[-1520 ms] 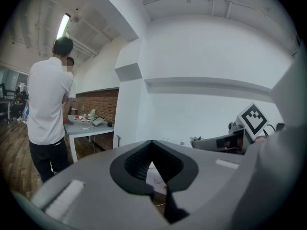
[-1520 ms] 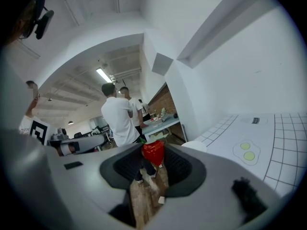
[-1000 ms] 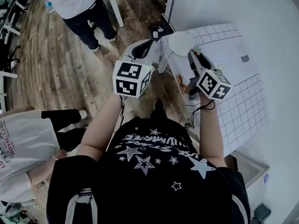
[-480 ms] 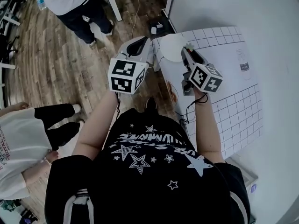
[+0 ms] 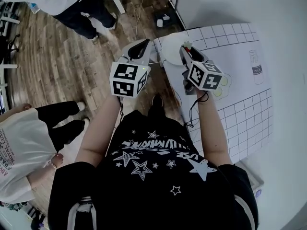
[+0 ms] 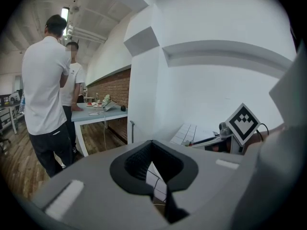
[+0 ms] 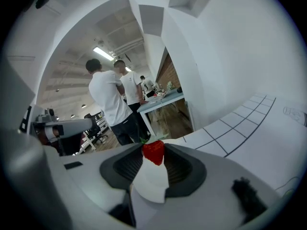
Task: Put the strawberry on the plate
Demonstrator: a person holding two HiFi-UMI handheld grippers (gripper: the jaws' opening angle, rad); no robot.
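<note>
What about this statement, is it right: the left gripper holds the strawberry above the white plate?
Not quite. It is the right gripper that holds the strawberry above the white plate; the right gripper view shows the berry between its jaws.

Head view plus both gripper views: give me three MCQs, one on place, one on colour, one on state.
1. Where is the strawberry? A in the left hand-held gripper; B in the right hand-held gripper; C in neither.
2. Plate colour? A white; B blue; C black.
3. Left hand-held gripper's jaws? A gripping fruit; B apart, empty; C out of view.
Key: B, it sits red between the right jaws; A, the head view shows a white disc; B, the grid mat shows through their gap.
</note>
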